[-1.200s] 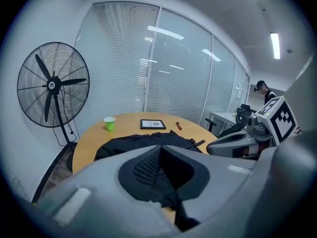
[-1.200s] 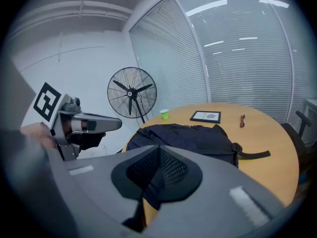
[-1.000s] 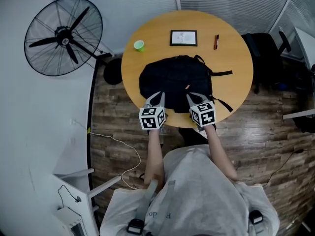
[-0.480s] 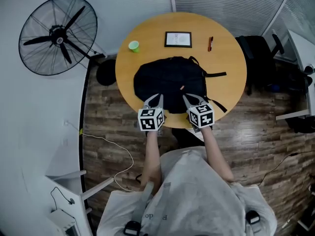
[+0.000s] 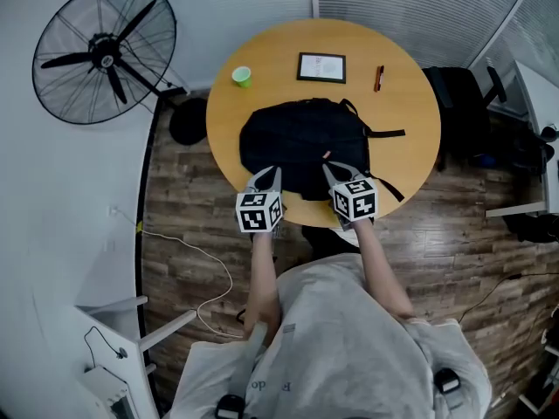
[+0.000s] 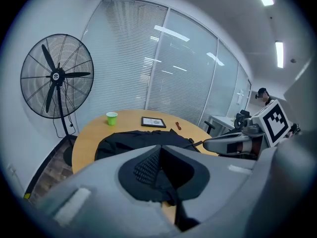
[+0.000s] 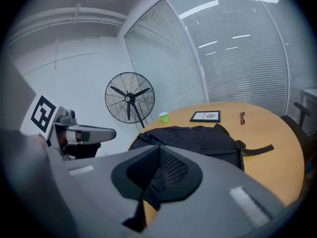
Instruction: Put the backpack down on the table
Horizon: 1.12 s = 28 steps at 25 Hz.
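Backpack (image 5: pixel 304 147) flat on table (image 5: pixel 410 103); cup (image 5: pixel 243 77), perhaps tablet (image 5: pixel 321 67), pen (image 5: pixel 379 78) beyond.

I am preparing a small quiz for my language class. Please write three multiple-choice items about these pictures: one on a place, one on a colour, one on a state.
1. Where is the cup?
A. near the far left edge of the table
B. on top of the backpack
C. at the table's near edge

2. What colour is the backpack?
A. red
B. black
C. green

3. How is the backpack placed?
A. hanging in the air
B. standing upright
C. lying flat on the table

Answers: 1 A, the cup stands on bare wood beyond the backpack, at the left. 2 B, its cloth is black all over. 3 C, it rests spread out on the tabletop.
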Each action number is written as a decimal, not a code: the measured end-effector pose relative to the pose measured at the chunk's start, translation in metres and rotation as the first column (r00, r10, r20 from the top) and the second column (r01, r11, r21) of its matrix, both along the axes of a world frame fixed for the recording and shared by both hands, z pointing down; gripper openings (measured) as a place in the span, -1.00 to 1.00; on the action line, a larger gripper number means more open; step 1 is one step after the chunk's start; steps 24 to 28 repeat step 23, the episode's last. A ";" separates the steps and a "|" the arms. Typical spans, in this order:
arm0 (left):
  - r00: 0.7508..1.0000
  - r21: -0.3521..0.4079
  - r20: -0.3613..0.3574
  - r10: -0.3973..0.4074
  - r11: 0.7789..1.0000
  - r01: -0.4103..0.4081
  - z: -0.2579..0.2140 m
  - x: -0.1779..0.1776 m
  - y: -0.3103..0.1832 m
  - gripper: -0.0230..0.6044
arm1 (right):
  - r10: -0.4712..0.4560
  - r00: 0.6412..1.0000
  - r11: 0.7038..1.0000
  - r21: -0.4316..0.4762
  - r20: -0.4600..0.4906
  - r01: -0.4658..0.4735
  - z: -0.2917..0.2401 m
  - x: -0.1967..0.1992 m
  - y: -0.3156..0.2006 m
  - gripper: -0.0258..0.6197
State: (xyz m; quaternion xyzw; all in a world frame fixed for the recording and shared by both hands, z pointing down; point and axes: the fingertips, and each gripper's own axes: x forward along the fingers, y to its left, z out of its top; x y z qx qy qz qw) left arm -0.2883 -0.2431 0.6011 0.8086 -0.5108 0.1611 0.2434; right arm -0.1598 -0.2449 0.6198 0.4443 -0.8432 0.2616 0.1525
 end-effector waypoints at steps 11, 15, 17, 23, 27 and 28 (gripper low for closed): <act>0.998 -0.010 -0.060 0.037 0.999 -0.038 0.000 0.015 -0.002 -0.92 | -0.020 1.000 1.000 0.006 -0.017 0.020 -0.001 -0.001 0.001 -0.92; 0.997 -0.016 -0.069 0.035 0.999 -0.037 0.002 0.016 0.001 -0.92 | -0.023 1.000 1.000 0.007 -0.018 0.023 0.000 -0.001 0.005 -0.92; 0.997 -0.020 -0.069 0.036 0.999 -0.037 0.004 0.016 0.004 -0.92 | -0.028 0.999 1.000 0.008 -0.018 0.028 0.001 -0.001 0.007 -0.92; 0.998 -0.017 -0.062 0.027 0.999 -0.028 0.008 0.013 0.007 -0.92 | -0.043 0.999 0.999 0.010 -0.022 0.044 0.004 -0.003 0.014 -0.92; 0.998 -0.017 -0.062 0.027 0.999 -0.028 0.008 0.013 0.007 -0.92 | -0.043 0.999 0.999 0.010 -0.022 0.044 0.004 -0.003 0.014 -0.92; 0.998 -0.017 -0.062 0.027 0.999 -0.028 0.008 0.013 0.007 -0.92 | -0.043 0.999 0.999 0.010 -0.022 0.044 0.004 -0.003 0.014 -0.92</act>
